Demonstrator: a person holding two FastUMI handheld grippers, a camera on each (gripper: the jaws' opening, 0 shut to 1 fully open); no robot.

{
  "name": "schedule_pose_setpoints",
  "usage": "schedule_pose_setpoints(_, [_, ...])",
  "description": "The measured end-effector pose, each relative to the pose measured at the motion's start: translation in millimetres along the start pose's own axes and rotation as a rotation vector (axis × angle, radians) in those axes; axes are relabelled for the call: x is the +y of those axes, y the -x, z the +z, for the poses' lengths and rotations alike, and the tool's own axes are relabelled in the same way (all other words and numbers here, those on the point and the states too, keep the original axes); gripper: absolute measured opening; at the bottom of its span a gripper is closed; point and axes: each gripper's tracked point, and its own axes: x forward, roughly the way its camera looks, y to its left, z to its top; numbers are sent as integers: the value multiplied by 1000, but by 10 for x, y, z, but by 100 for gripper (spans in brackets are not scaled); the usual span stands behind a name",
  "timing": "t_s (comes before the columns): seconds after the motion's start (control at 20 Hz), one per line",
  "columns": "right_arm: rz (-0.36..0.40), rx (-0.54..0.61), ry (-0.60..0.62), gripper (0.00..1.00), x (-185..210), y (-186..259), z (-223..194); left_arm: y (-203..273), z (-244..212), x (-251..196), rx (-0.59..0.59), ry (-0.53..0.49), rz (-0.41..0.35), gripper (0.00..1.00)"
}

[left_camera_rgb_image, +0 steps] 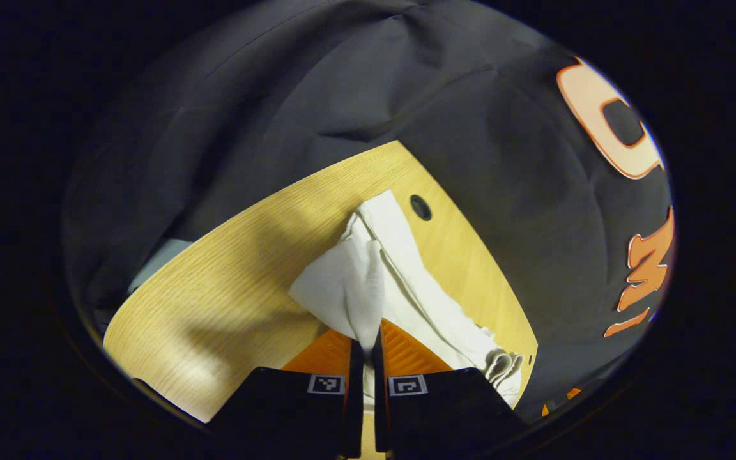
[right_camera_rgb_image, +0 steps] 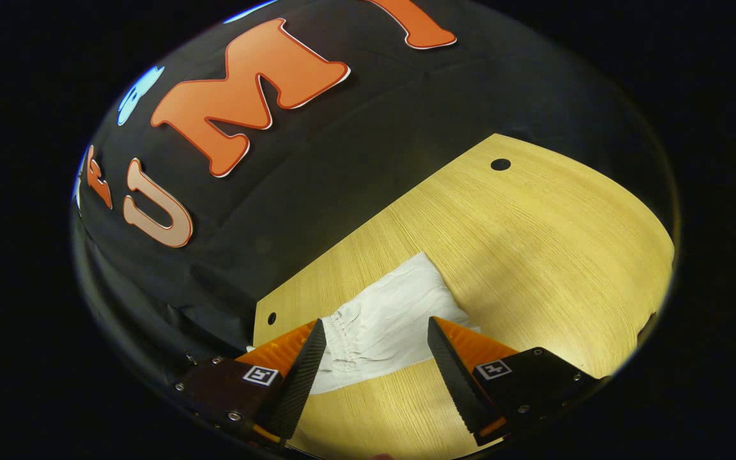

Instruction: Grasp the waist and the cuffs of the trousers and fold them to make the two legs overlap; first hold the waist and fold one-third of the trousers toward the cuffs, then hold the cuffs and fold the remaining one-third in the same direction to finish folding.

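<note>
ok, left claw [left_camera_rgb_image: 365, 348] is pressed together on a pinch of the white trousers [left_camera_rgb_image: 400, 268]; both fingers [left_camera_rgb_image: 406, 354] squeeze the cloth, and a flap of it rises from the tips in a peaked fold. the rest of the trousers trails away from that claw across the wooden worktop [left_camera_rgb_image: 227, 281] as a long bunched strip, one end near the round hole [left_camera_rgb_image: 420, 207] in the worktop, the other end, with a gathered ribbed edge, lying just beside the claw at the worktop's edge. can't tell from the left gripper view whether the pinched part is waist or cuff.

right claw [right_camera_rgb_image: 374, 358] is spread wide, fingers [right_camera_rgb_image: 304, 377] well apart, nothing between them but air. in the right gripper view the trousers [right_camera_rgb_image: 393, 313] lie flat on the worktop [right_camera_rgb_image: 534, 243] just ahead of that claw, gathered elastic-looking edge nearest its one finger, cloth running away toward the worktop's middle. claw tips hover over the near end of the cloth; contact can't be told. a small hole [right_camera_rgb_image: 271, 317] sits at the worktop corner near the trousers, another hole [right_camera_rgb_image: 500, 164] well apart at the far corner.
</note>
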Motion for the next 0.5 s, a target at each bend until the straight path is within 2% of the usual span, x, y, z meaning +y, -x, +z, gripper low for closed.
schedule_pose_setpoints(0.25, [31,-36,25,98,-118,106,212,350,125,-678,-54,-71,-87,11])
schedule_pose_setpoints(0.5, [2,-107,89,98,-329,192,505,568,108,-1286,-93,-160,-137,11])
